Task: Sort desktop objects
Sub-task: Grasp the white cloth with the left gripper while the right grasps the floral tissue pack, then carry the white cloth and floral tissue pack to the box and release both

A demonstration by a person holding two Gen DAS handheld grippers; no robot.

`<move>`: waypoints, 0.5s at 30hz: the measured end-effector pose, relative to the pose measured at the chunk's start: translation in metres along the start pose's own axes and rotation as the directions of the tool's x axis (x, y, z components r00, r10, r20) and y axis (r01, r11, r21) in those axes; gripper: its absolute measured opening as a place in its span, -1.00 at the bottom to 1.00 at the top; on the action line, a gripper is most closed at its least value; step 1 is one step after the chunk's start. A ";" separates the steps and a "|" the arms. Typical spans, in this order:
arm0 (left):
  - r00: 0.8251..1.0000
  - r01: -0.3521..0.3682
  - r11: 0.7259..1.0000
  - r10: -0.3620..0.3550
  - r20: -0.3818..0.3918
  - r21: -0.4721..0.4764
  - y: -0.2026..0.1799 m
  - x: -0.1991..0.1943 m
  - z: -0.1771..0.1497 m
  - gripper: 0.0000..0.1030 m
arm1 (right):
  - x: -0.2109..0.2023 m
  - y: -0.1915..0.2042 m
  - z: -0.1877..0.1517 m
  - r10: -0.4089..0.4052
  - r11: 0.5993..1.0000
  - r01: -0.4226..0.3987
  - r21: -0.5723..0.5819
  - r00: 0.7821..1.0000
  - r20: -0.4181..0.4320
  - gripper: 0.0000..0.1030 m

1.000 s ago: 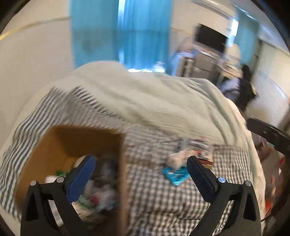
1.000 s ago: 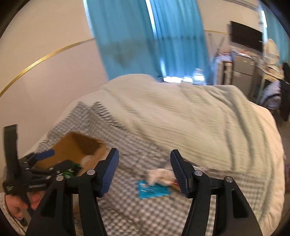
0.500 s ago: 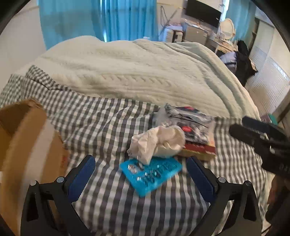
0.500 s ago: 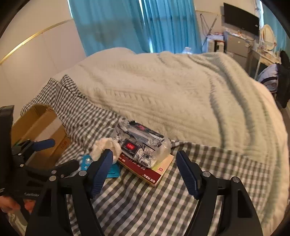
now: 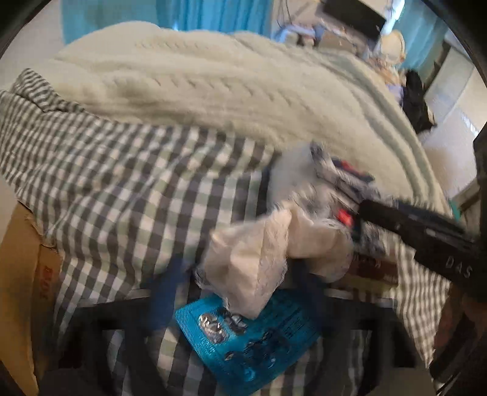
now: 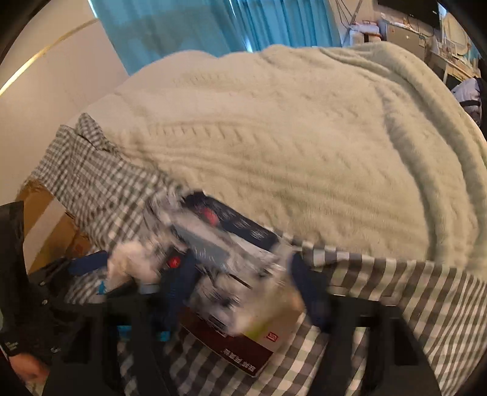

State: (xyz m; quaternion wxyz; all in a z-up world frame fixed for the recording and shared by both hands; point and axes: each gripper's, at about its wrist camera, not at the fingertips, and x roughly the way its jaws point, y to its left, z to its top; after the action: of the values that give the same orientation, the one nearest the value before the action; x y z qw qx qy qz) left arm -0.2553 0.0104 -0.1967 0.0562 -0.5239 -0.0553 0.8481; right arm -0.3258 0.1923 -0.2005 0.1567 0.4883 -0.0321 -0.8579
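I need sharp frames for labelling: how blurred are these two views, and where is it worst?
Left wrist view: left gripper fingers smeared almost see-through, tissue soft, blue blister pack fairly readable. Right wrist view: right gripper and plastic packet streaked, blanket only mildly soft.

bedroom at home, knitted blanket [image 6: 304, 137] on bed, blue curtains [image 6: 197, 24]

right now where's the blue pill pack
In the left wrist view the blue pill pack lies low at centre on the checked sheet, its top edge tucked under the crumpled white tissue.
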 end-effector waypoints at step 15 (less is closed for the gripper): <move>0.990 0.077 0.997 -0.074 0.119 -0.020 0.014 -0.097 -0.004 -0.85 | -0.092 0.008 0.002 -0.029 0.997 0.021 0.078 0.995 0.095 -0.71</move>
State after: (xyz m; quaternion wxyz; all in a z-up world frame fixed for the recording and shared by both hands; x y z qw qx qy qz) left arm -0.2088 -0.0186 -0.1153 0.0784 -0.4710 -0.0885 0.8742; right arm -0.2820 0.2121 -0.1216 0.1252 0.4525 -0.0664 -0.8804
